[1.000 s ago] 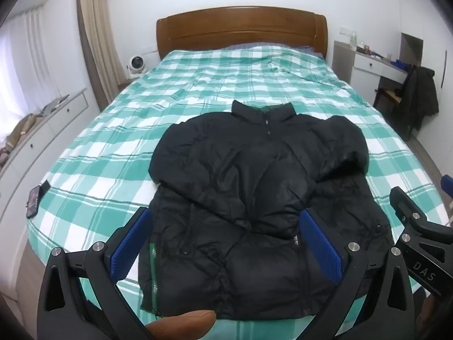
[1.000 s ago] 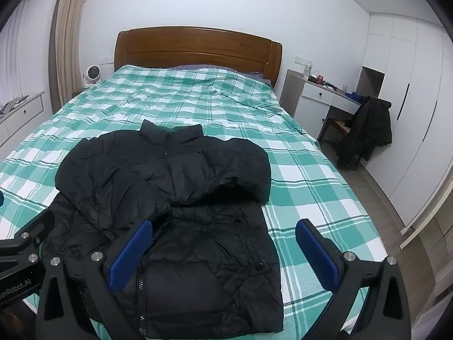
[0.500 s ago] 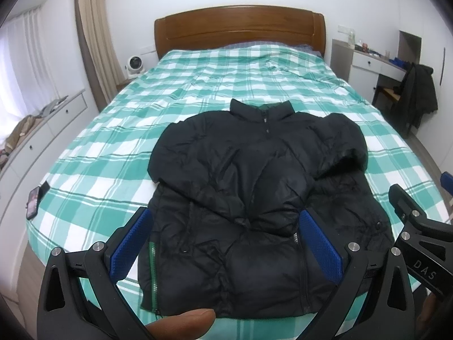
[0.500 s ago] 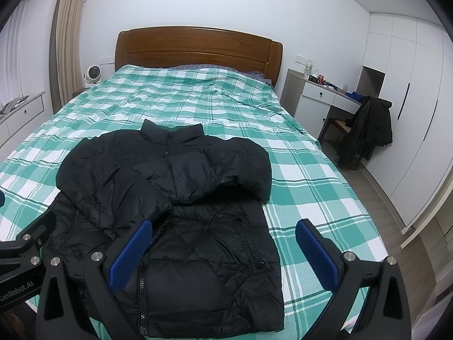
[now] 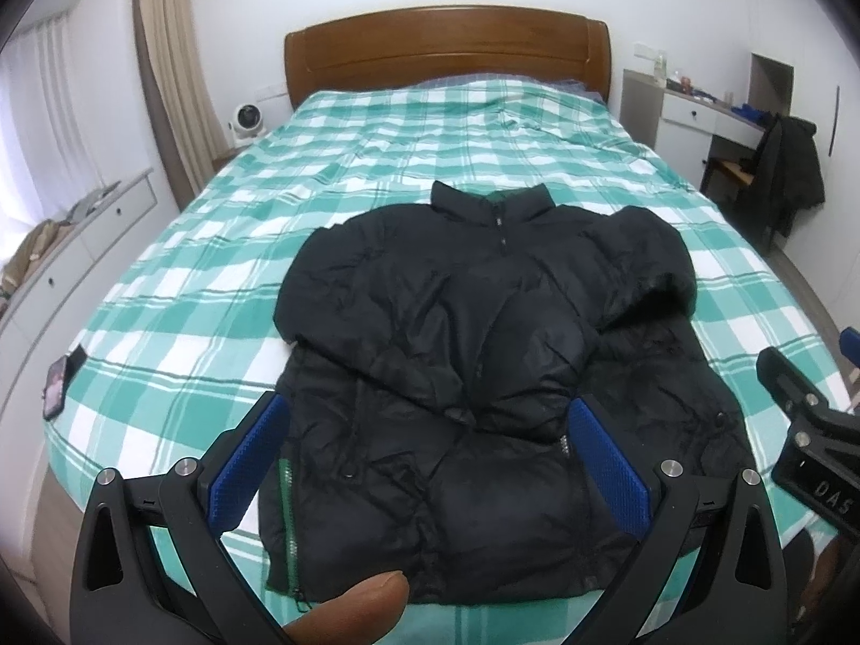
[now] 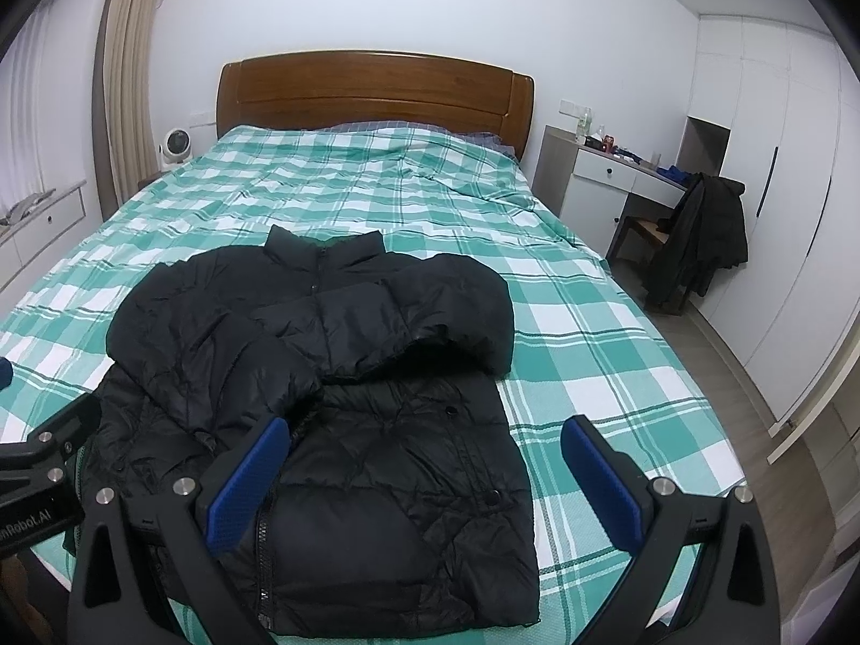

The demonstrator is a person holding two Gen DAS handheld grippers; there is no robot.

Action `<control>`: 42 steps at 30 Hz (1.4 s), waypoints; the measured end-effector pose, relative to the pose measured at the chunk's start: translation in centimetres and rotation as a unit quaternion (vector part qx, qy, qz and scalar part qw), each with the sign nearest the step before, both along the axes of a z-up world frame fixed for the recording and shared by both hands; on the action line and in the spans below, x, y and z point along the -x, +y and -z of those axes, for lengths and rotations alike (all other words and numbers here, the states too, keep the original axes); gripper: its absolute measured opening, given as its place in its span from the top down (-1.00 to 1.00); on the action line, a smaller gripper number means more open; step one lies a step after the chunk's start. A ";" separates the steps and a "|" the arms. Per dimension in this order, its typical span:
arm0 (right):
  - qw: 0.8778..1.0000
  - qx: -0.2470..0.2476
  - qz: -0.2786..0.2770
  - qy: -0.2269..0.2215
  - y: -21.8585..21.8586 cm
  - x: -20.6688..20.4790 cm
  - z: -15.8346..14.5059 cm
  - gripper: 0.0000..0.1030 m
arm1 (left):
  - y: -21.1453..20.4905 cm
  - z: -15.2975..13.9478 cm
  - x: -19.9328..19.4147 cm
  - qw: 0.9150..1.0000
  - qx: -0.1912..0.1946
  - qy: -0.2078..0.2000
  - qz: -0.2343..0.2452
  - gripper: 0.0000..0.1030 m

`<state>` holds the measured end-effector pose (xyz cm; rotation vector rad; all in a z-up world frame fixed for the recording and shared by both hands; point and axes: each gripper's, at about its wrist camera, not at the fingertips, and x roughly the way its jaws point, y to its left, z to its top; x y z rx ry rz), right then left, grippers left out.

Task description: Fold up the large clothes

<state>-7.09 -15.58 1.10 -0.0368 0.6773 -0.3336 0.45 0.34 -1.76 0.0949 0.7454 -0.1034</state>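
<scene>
Black jacket lies flat near the foot of the bed, collar toward the headboard, both sleeves folded in across the chest. Left gripper hangs above the hem w/ jaws spread wide, holding nothing (a thumb shows at the bottom edge). Right gripper likewise wide apart, empty, over the jacket's lower right. Phone at the bed's left edge.
</scene>
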 end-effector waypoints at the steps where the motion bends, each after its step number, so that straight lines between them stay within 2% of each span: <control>1: 1.000 -0.004 -0.005 -0.004 -0.2 0.1 0.1 -1.00 | 0.1 0.1 0.1 1.000 0.005 0.000 0.000 -0.99; 6: 0.999 -0.022 -0.025 -0.002 -0.5 0.3 0.6 -1.00 | 0.9 0.6 -0.4 0.999 0.025 0.024 -0.007 -0.99; 9: 0.999 -0.021 -0.032 -0.005 -0.3 0.5 0.9 -1.00 | 1.1 0.8 -0.3 1.000 0.012 0.017 -0.019 -0.99; 17: 0.996 -0.042 -0.081 0.000 0.7 0.5 1.5 -1.00 | 1.8 0.3 0.1 1.000 0.016 0.009 -0.007 -0.99; 22: 0.997 -0.034 -0.074 0.014 0.9 0.2 2.1 -1.00 | 1.3 0.4 0.3 1.000 0.014 0.013 0.016 -0.99; 25: 0.997 -0.013 -0.065 0.038 1.0 -0.1 3.0 -1.00 | 0.8 0.7 0.2 1.000 -0.008 0.009 0.007 -0.99; 27: 0.996 -0.009 -0.064 0.054 0.9 -0.3 3.8 -1.00 | 0.7 1.2 -0.1 1.000 -0.018 0.013 0.004 -0.99; 32: 0.996 -0.032 -0.068 0.056 -0.6 -0.3 4.6 -1.00 | 1.2 2.5 -0.8 0.999 -0.014 0.025 0.014 -0.99; 35: 0.997 -0.005 -0.065 0.042 -1.7 -1.1 5.3 -1.00 | 1.4 3.9 -0.7 0.999 -0.048 0.012 0.024 -0.99; 37: 0.997 0.019 -0.060 0.054 -2.6 -2.1 6.3 -1.00 | 1.2 5.0 -0.8 0.997 -0.076 0.015 0.029 -0.99; 39: 0.995 0.030 -0.054 0.072 -3.4 -2.9 7.0 -1.00 | 1.0 6.0 -1.1 0.995 -0.086 0.028 0.035 -0.99; 42: 0.996 0.011 -0.048 0.071 -4.8 -2.9 7.5 -1.00 | 0.1 6.6 -1.7 0.995 -0.055 0.038 0.071 -0.99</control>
